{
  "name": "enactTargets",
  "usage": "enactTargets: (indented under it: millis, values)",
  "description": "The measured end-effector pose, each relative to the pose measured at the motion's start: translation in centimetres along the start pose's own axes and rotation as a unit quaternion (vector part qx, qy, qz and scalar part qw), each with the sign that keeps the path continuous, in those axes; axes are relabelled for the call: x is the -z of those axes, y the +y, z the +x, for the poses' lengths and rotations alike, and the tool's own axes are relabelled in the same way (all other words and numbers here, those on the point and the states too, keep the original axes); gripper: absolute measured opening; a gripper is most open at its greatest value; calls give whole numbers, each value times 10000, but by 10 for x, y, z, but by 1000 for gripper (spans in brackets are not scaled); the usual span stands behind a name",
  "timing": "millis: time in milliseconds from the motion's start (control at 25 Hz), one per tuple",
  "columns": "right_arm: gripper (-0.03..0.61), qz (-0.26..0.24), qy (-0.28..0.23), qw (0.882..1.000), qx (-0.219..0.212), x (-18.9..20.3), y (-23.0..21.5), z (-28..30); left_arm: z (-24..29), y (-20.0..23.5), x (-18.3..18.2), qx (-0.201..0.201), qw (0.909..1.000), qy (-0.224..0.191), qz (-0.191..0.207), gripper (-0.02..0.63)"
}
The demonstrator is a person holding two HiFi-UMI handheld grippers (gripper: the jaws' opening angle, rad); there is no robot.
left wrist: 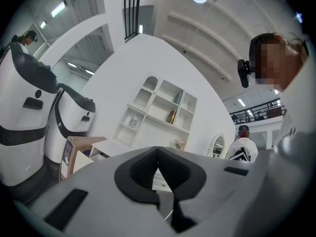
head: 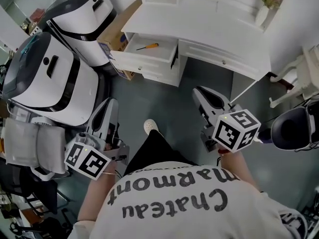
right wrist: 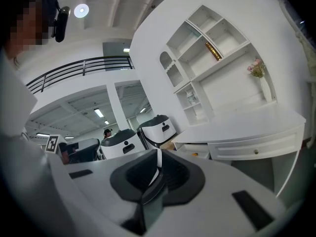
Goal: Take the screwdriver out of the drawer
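A screwdriver [head: 148, 47] with a yellow and black handle lies in the pulled-out white drawer [head: 148, 59] of the white desk [head: 199, 24], at the top of the head view. My left gripper [head: 110, 103] is low on the left, well short of the drawer, jaws together with nothing between them. My right gripper [head: 198, 92] is on the right, nearer the desk's closed drawer, also shut and empty. In the left gripper view the left gripper [left wrist: 158, 149] points level at the desk. The right gripper [right wrist: 159, 153] in its own view faces the desk's edge [right wrist: 237, 127].
Two large white and black robot bodies [head: 55, 78] stand at the left beside the drawer. A cardboard box [head: 115, 34] leans between them and the desk. A chair [head: 294, 128] sits at the right. A person's shoe [head: 150, 127] is on the grey floor between the grippers.
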State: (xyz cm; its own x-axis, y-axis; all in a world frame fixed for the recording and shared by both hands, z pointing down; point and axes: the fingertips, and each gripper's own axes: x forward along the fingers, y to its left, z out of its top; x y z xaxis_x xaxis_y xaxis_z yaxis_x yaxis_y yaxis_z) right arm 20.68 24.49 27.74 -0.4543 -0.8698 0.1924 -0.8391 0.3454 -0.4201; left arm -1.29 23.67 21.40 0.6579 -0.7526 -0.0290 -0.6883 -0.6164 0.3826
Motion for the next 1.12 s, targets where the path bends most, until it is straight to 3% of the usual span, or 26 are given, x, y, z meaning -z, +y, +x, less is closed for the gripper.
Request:
enactTargets:
  millis: [400,800,1000,1120]
  values:
    - [44,-24,222,9996,159,-13,-27,59,65,48,11,163,9990,97,-415,25]
    - [44,-136,213,9995,170,-66,-37,163,146,131,-41,304,9981,-180,-503,25]
    - [44,-86,95,9998,159,-90,-46,212,177,171,-68,336,9957,-449,-741,25]
    - [44,-149,11,9998,138,-99,-50,242,188,192,-74,320,9974,-399,-515,25]
